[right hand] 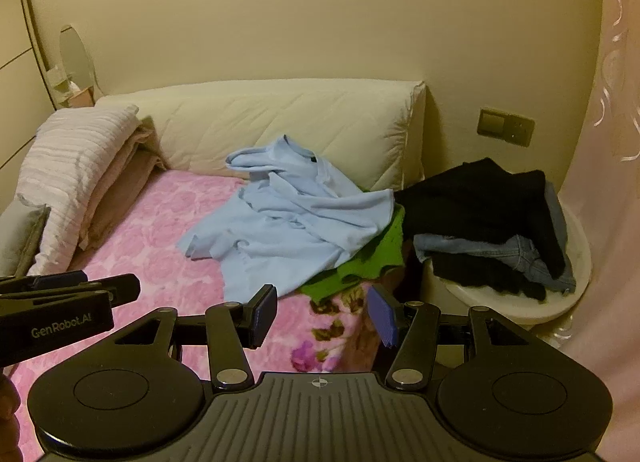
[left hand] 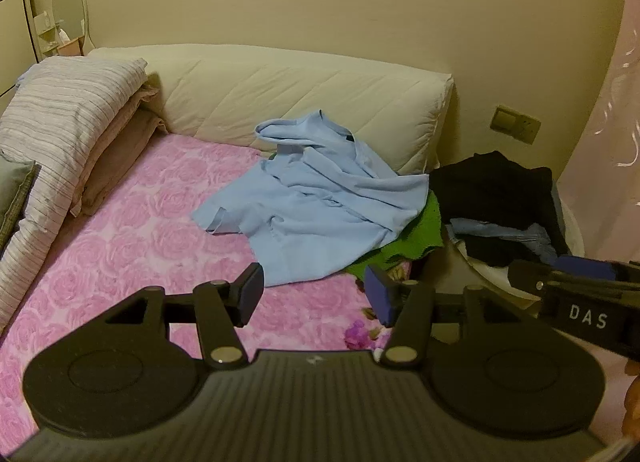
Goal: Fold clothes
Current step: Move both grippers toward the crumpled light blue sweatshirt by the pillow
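Two grippers, both empty: my left gripper (left hand: 316, 298) and right gripper (right hand: 326, 316) hover above the bed's (left hand: 120, 246) near right corner with jaws apart. I see the blue shirt (left hand: 320, 201) lying crumpled by the bed's right edge, against the headboard (left hand: 300, 101), partly covering a green cloth (left hand: 424, 234). Dark clothes (right hand: 480, 213) are heaped on a white stand (right hand: 520, 302) just past that edge.

Open pink bedspread (left hand: 120, 246) ahead-left; crumpled blue shirt (left hand: 320, 197) ahead; folded bedding (left hand: 68, 121) along left edge
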Demonstrator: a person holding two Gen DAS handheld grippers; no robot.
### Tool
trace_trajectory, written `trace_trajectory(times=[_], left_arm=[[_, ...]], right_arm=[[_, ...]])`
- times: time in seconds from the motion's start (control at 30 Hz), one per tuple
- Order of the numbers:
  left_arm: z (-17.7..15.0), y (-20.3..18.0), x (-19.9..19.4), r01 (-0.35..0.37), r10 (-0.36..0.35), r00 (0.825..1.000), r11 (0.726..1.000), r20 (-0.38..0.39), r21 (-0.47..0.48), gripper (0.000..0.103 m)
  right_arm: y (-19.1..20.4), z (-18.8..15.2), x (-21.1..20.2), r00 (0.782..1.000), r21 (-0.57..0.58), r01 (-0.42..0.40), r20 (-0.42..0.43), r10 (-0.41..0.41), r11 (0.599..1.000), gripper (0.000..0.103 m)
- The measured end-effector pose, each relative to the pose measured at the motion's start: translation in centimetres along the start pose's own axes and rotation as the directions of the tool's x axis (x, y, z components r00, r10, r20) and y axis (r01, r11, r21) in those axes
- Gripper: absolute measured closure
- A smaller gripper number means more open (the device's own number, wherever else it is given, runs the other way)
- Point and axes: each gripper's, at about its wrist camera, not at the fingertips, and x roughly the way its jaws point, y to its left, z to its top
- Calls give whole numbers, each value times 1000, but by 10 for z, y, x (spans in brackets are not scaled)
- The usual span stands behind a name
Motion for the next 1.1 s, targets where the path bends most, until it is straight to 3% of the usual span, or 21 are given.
trace_trajectory(times=[0.67,1.1], left_arm=[[18,44,46,11,-12,999,1000,-34,-29,46],[29,53,68,25,-27,998,999,-57,-33,45]], right_arm=[[27,33,44,1000,-51,25,7,-25,998,49],[33,42,67,999,-39,51,-15,-52,998,49]])
